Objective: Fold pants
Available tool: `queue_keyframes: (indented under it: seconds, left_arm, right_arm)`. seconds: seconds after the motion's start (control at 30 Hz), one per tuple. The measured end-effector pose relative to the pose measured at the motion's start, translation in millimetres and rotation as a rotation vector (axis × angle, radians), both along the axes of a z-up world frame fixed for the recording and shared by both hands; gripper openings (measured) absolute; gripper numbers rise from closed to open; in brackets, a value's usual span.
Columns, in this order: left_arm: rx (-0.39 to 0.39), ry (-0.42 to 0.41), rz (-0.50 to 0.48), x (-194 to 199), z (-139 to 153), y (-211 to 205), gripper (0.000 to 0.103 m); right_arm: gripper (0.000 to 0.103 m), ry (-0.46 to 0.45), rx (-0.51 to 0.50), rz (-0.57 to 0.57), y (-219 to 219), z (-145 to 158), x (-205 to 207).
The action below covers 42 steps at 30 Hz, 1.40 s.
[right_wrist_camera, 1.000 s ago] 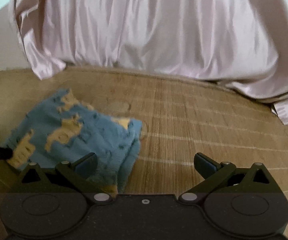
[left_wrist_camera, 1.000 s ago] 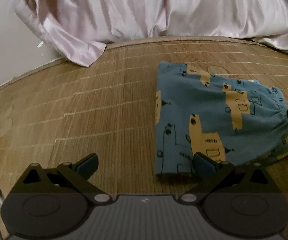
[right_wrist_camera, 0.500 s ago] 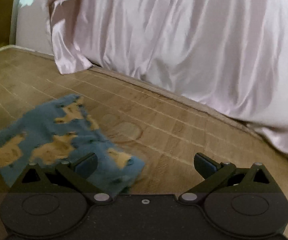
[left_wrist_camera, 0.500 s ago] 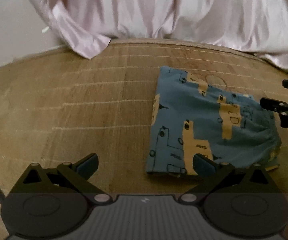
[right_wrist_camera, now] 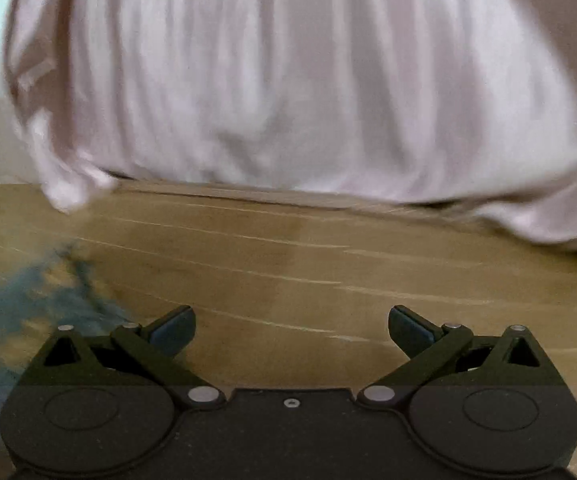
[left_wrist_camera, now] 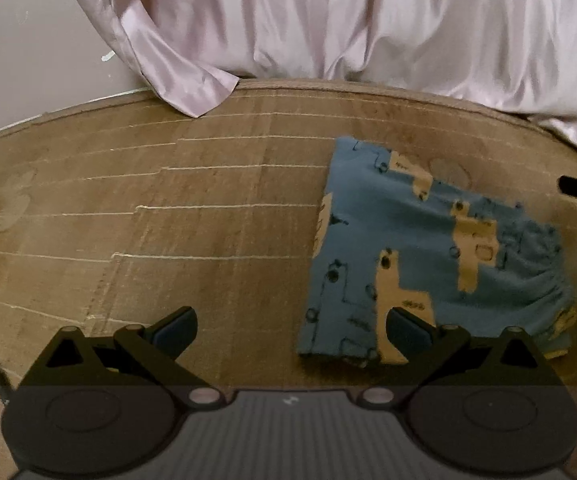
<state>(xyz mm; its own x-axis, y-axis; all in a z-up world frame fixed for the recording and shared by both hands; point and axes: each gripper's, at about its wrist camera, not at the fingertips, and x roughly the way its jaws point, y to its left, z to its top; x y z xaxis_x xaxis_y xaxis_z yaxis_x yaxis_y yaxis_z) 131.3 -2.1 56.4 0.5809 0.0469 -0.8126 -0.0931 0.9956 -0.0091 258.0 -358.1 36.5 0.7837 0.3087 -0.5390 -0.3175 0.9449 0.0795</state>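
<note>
The folded blue pants (left_wrist_camera: 428, 252) lay limp on the bamboo mat (left_wrist_camera: 168, 220), graspable at hems; both the left gripper (left_wrist_camera: 290, 326) and right gripper (right_wrist_camera: 290, 326) gaped wide, empty.

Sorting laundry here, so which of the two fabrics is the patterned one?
The folded blue pants with yellow prints, lying flat on the woven mat. The pale pink satin cloth behind is plain.

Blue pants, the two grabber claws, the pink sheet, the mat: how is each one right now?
Blue pants: folded into a compact rectangle, lying flat, nothing holding them.
Left gripper: open, holding nothing.
Right gripper: open, holding nothing, off to the pants' right.
Pink sheet: draped in folds behind the mat, one corner resting on it.
Woven mat: spread flat under the pants.
</note>
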Motion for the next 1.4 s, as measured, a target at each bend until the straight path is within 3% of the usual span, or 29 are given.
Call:
queue_keyframes:
  seconds: [0.17,0.4,0.5,0.67,0.9,1.13,1.23,1.4]
  left_arm:
    - [-0.065,0.0,-0.044,12,-3,-4,0.103]
    - [-0.065,0.033,-0.012,20,-13,-11,0.103]
    - [-0.035,0.058,0.013,22,-17,-11,0.103]
    - [-0.007,0.052,-0.01,19,-14,-12,0.098]
    - [-0.033,0.058,-0.063,15,-9,-16,0.089]
    - [-0.065,0.086,-0.039,16,-9,-15,0.085]
    - [-0.051,0.105,-0.019,17,-10,-15,0.084]
    - [-0.053,0.107,-0.033,19,-7,-17,0.078]
  right_arm:
    - [0.102,0.085,0.122,0.156,21,-10,2]
    - [0.099,0.157,0.122,0.164,41,-36,3]
    - [0.094,0.171,0.124,0.152,41,-40,2]
    - [0.076,0.169,0.141,0.163,44,-39,1]
    - [0.074,0.197,0.257,0.139,32,-38,10]
    - [0.047,0.191,0.187,0.184,44,-40,8]
    - [0.034,0.203,0.219,0.182,41,-41,9]
    - [0.034,0.243,0.316,0.14,29,-44,15]
